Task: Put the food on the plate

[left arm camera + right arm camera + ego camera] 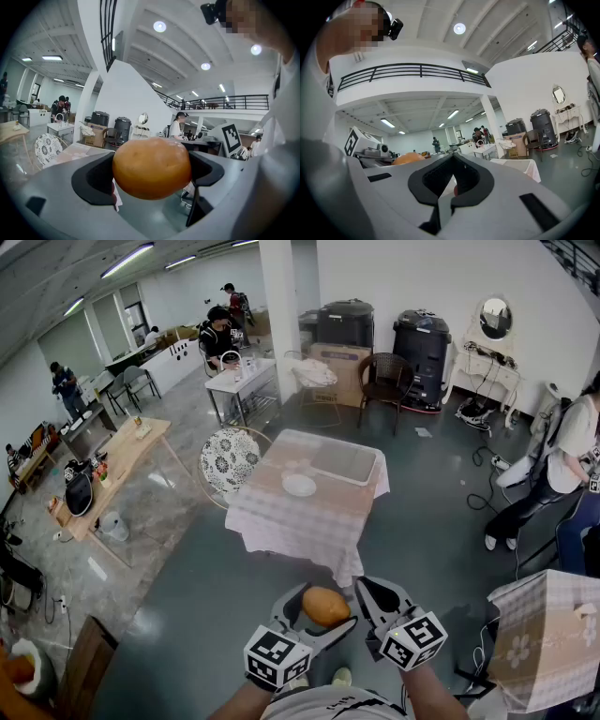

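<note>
Bun [151, 167] gripped by left tool [323, 610] with jaws spread wide, right tool [451, 182] clenched empty beside it, plate [299, 485] far off on tabletop [281, 517].

Lab hall with scattered worktables [122, 454]

food [325, 607]: orange-brown; plate [299, 486]: white; tablecloth [300, 521]: pale pink check, seemingly; chair [230, 460]: black-white floral
</note>
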The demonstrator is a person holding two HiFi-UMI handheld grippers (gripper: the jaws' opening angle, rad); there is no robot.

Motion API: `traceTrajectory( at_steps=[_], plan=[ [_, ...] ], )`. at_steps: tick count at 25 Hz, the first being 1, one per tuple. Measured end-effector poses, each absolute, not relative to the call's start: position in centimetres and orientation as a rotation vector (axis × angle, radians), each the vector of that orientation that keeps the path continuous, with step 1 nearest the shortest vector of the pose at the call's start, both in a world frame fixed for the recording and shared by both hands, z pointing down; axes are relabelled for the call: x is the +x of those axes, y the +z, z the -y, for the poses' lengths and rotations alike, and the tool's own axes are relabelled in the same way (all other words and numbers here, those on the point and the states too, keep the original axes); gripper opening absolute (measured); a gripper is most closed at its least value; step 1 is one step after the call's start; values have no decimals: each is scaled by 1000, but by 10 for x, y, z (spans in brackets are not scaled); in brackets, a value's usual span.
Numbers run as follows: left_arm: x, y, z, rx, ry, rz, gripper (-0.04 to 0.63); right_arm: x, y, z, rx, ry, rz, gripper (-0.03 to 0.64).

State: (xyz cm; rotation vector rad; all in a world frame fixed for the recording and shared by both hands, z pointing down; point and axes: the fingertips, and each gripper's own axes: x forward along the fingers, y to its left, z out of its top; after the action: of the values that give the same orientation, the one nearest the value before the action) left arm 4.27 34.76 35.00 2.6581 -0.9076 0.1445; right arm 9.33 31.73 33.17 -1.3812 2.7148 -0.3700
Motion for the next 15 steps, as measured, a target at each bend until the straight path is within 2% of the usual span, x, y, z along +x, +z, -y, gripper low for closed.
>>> traceTrajectory(
  at_steps=[15],
  plan=[
    [46, 345, -341, 2644, 135, 976, 479, 113, 326, -319, -1317, -429, -2652, 14]
  ],
)
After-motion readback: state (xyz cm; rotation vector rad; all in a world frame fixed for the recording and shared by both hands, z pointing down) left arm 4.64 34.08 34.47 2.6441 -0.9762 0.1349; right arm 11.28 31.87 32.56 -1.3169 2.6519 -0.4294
